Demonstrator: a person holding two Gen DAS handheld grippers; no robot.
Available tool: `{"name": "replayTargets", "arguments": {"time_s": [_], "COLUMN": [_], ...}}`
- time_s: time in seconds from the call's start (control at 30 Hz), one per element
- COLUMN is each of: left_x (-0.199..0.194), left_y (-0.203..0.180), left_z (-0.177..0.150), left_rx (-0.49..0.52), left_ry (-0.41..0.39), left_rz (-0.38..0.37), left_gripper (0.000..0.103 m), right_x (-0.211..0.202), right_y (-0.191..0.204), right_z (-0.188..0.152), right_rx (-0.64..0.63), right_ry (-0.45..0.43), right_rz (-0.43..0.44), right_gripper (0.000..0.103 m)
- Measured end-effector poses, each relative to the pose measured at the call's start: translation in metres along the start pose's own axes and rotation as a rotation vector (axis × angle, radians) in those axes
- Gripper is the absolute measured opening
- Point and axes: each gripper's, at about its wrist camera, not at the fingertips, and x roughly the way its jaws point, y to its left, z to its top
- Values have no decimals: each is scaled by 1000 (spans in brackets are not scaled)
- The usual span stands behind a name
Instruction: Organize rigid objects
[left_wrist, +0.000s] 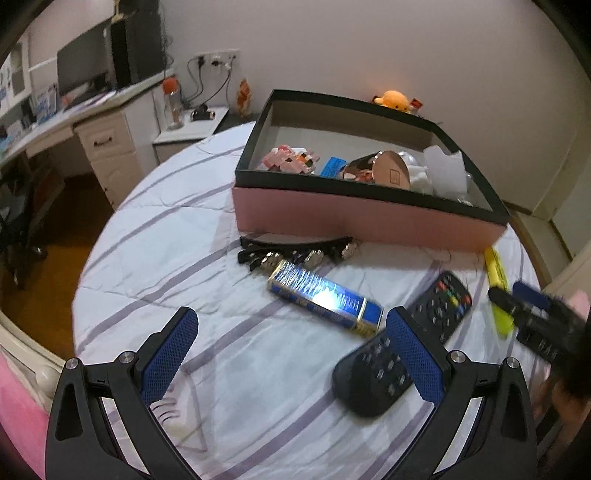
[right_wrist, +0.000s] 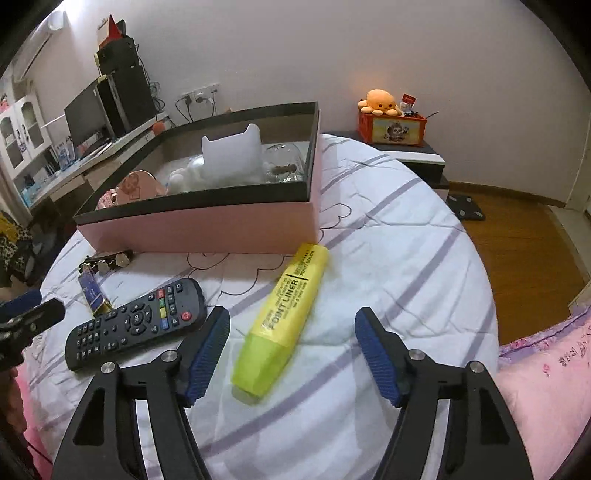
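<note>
Right gripper (right_wrist: 291, 350) hovers with fingers spread wide over the yellow highlighter (right_wrist: 282, 321), which lies on the striped bedsheet (right_wrist: 388, 236) just before the pink box (right_wrist: 207, 225), seemingly lined up to straddle its barrel. Left gripper (left_wrist: 290, 354), likewise spread and empty, hangs near the remote control (left_wrist: 402, 347) and blue tin (left_wrist: 325, 299), probably awaiting its turn.

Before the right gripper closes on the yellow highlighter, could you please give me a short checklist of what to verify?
1. Right gripper open: ok, jaws spread wide.
2. Yellow highlighter between the fingers: ok, its cap end lies in the gap.
3. Highlighter free of other items: ok, remote lies apart.
4. Left gripper out of the way: ok, open, holding nothing.
5. Pink box has room: ok, its far part looks bare.
6. Grip firmness on the cap: cannot tell.
</note>
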Motion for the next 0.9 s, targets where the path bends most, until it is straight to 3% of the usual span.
{"name": "replayTargets", "arguments": {"time_s": [0.3, 0.37, 0.57, 0.9], "left_x": [49, 51, 42, 27], "left_y": [-13, -13, 7, 48], "left_z": [11, 9, -2, -13], "left_rx": [-50, -9, 30, -16], "left_ry": [107, 85, 72, 48], "left_rz": [33, 64, 37, 66], "left_gripper": [103, 103, 100, 96], "right_x": [14, 14, 14, 18], "right_y": [-1, -1, 0, 13], "right_z": [3, 3, 2, 1], "right_rx": [-17, -22, -33, -103], "right_ry": [25, 25, 24, 50], "right_rz": [11, 13, 14, -35], "right_gripper": [72, 72, 72, 82]}}
